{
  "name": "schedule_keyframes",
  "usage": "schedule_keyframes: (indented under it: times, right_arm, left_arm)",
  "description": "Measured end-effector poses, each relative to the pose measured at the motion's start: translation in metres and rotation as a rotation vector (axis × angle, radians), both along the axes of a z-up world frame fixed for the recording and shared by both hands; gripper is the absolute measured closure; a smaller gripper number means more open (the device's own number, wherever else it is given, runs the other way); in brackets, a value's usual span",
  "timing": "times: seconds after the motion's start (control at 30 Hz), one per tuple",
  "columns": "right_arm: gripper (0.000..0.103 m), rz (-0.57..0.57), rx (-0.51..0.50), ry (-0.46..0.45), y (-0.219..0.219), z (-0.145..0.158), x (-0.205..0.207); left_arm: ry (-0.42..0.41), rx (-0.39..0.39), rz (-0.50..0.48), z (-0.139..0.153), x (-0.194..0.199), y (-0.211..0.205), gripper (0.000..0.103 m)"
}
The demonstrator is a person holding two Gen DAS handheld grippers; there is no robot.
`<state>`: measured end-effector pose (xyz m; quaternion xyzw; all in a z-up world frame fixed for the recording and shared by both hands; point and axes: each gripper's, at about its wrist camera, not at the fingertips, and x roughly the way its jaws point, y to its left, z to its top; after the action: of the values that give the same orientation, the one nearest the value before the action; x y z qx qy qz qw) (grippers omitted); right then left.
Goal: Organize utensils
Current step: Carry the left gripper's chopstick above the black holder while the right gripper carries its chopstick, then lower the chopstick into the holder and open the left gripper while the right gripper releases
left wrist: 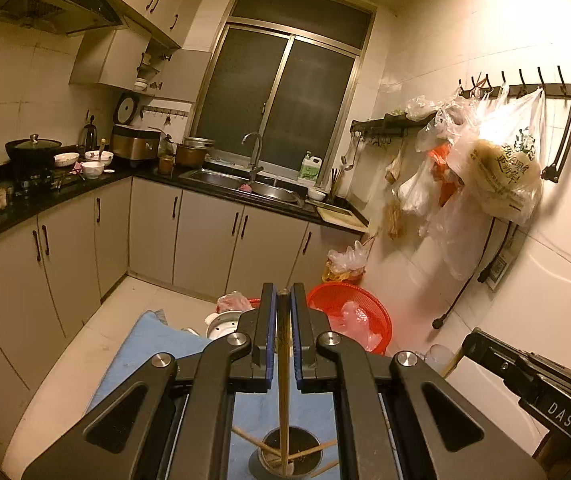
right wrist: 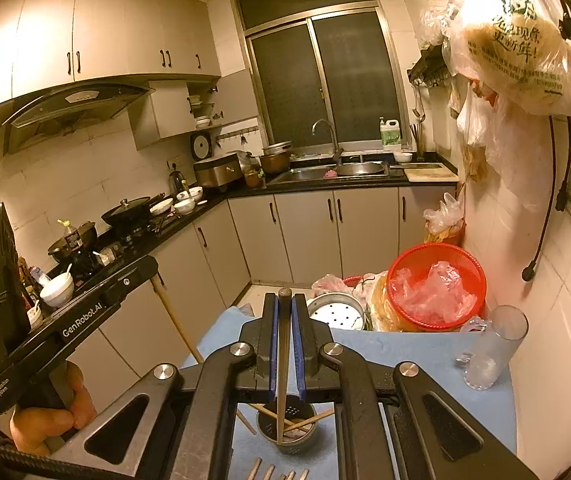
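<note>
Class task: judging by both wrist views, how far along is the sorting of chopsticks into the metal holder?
Done: several chopsticks already lean in the metal holder on the blue cloth. In hand: the left gripper and right gripper each clamp a chopstick, lower ends in the holder. Left: more chopsticks lie on the cloth at the right view's bottom edge.
</note>
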<state>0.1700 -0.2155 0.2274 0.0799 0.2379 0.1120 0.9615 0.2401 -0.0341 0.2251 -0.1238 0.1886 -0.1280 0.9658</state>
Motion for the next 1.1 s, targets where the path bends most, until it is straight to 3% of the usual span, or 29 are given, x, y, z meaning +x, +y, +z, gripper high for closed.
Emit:
schedule_keyframes:
  times: [0.63,1.1]
  right_arm:
    - [0.096,-0.008,-0.023,0.081,-0.005,-0.084,0.022]
    - [0.096,-0.021,-0.017,0.1,-0.005,-0.107,0.017]
  left_arm:
    - [0.078,0.083,-0.034,-0.082,0.015,-0.026,0.097]
    - [0.114,0.111,-0.038,-0.107,0.004,-0.025,0.096]
